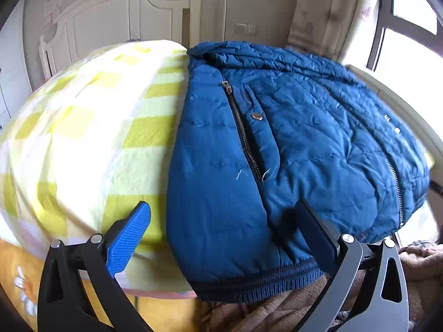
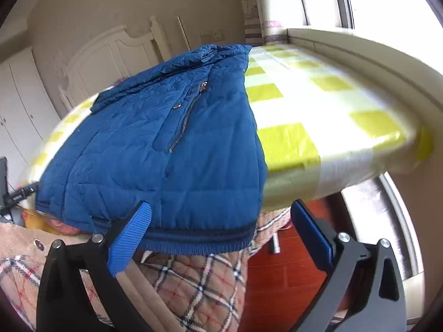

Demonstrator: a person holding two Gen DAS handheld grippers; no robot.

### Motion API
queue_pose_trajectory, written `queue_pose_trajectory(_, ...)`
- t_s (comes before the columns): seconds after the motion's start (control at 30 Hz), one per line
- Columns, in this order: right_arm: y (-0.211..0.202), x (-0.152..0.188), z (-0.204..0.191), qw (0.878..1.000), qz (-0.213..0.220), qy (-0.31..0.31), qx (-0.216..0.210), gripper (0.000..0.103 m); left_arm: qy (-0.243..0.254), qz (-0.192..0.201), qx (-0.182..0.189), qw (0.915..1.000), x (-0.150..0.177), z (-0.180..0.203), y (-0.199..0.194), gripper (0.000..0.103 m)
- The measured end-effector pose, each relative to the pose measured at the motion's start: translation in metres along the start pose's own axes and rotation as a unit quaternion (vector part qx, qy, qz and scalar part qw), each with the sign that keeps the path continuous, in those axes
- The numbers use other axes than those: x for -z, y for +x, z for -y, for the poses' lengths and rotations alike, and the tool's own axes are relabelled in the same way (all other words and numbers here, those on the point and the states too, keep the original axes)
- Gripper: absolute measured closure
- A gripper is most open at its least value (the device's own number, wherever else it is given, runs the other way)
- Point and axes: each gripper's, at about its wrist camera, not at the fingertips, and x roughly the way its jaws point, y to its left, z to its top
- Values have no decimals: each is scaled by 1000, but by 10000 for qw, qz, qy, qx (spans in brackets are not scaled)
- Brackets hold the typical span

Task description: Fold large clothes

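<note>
The left tool (image 1: 223, 238) is wide open, holding nothing. The right tool (image 2: 221, 235) is wide open too. The puffy blue quilted jacket (image 1: 277, 152) lies on the bed with the yellow and white checked sheet (image 1: 97, 138). Its ribbed hem hangs over the bed's edge at 6 o'clock. A tan plaid blanket (image 2: 193, 285) sits just below. A white headboard (image 1: 110, 19) stands at 11 o'clock.

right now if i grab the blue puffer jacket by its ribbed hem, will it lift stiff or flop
Probably flop: the blue jacket is quilted and wrinkled, draping over the bed edge. Likely light for its bulk, given the puffy fill. Its smooth shell may slide on the checked sheet; the ribbed hem looks the better grip.
</note>
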Motion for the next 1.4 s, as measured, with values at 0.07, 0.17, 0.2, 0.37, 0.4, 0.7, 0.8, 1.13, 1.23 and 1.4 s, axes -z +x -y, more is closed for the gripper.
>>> queue_pose_trajectory(0.07, 9, 2, 2, 9996, -9, -50, -268, 5, 143, -20, 34, 9999, 1, 5, 0, 4)
queue_pose_trajectory(0.17, 19, 7, 1, 9984, -17, -72, -566, 23, 302, -40, 278, 9991, 3, 12, -2, 6)
queue_pose_trajectory(0.2, 21, 8, -1, 9986, -13, -102, -523, 26, 333, -50, 221, 9992, 4, 13, -2, 8)
queue_pose_trajectory(0.37, -8, 10, -24, 9956, 105, -641, -672, 78, 292, 23, 157, 9994, 4, 11, -19, 68)
queue_pose_trajectory(0.4, -17, 8, -31, 9944, 226, -771, -681, 80, 264, 28, 92, 9996, 4, 9, -22, 72)
queue_pose_trajectory(0.7, -11, -12, -40, 9928, 368, -748, -860, 67, 147, -32, 99, 9998, 8, 1, -15, 55)
queue_pose_trajectory(0.8, -8, -13, -43, 9925, 414, -811, -821, 62, 295, -57, 169, 9994, 10, 6, -15, 33)
queue_pose_trajectory(1.13, -10, -7, -28, 9956, 223, -633, -658, 49, -284, -458, 726, 9959, 26, -10, -5, 33)
queue_pose_trajectory(1.23, 0, -5, -24, 9963, 119, -552, -652, 38, -406, -370, 921, 9942, 23, -12, 1, 32)
queue_pose_trajectory(1.4, 15, 1, -8, 9959, 63, -232, -871, 43, -889, -386, 1563, 9829, 27, -26, 14, 39)
